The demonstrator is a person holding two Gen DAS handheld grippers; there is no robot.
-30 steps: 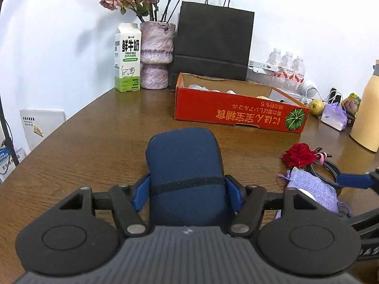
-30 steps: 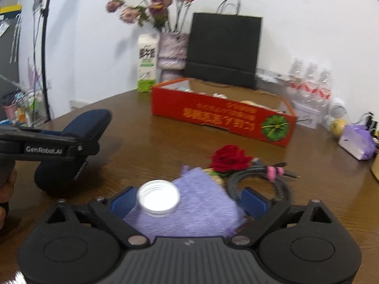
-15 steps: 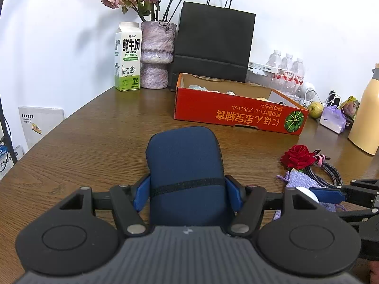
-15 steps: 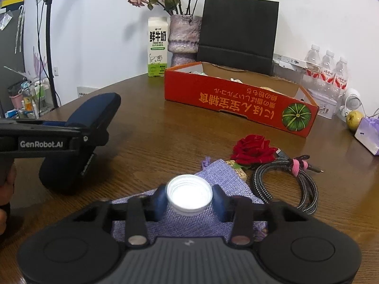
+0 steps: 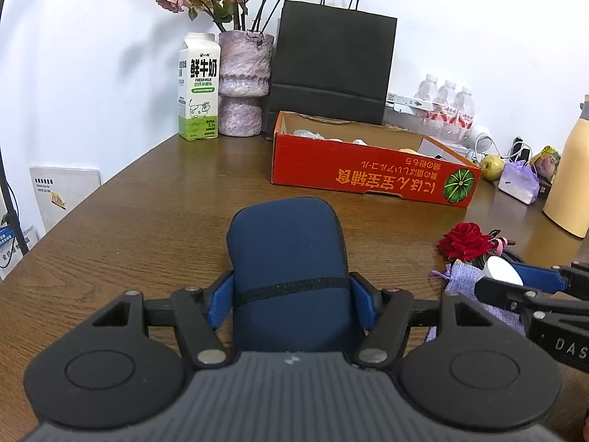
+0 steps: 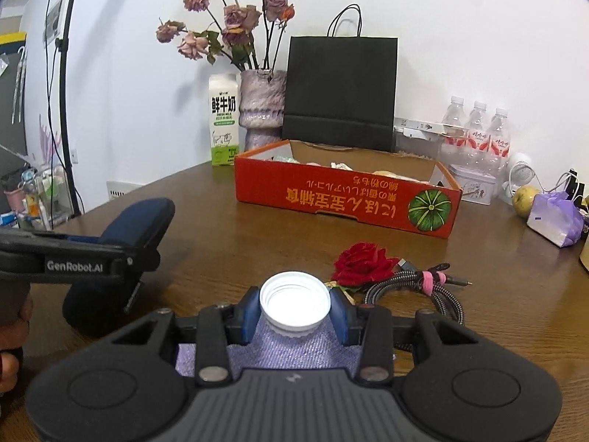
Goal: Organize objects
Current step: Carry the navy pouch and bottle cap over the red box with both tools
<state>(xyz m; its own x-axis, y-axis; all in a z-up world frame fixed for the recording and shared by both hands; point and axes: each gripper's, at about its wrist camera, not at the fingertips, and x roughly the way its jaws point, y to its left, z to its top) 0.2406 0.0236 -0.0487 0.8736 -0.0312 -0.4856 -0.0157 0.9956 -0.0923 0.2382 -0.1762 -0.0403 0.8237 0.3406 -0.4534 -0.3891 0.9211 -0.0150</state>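
My left gripper (image 5: pixel 291 291) is shut on a navy blue soft case (image 5: pixel 287 243), holding it over the brown table (image 5: pixel 147 228); from the right wrist view the case (image 6: pixel 140 217) shows at the left. A white bottle cap (image 6: pixel 294 296) sits pinched between the blue pads of my right gripper (image 6: pixel 294 311), which is shut on it. Right beneath the cap lies a lilac fabric pouch (image 6: pixel 291 350). In the left wrist view that gripper (image 5: pixel 515 283) holds the cap (image 5: pixel 502 270) at the right, over the pouch (image 5: pixel 464 276).
A red rose (image 6: pixel 362 263) and a coiled braided cable (image 6: pixel 423 287) lie just beyond the pouch. Farther back is an open red cardboard box (image 6: pixel 346 199). A milk carton (image 6: pixel 222 121), vase, black paper bag (image 6: pixel 340 92), water bottles and an apple (image 6: pixel 524 199) line the wall.
My right gripper closed on the white cap, which lay on the pouch between open jaws a second ago, and has risen slightly with it. The left gripper and case stayed still.
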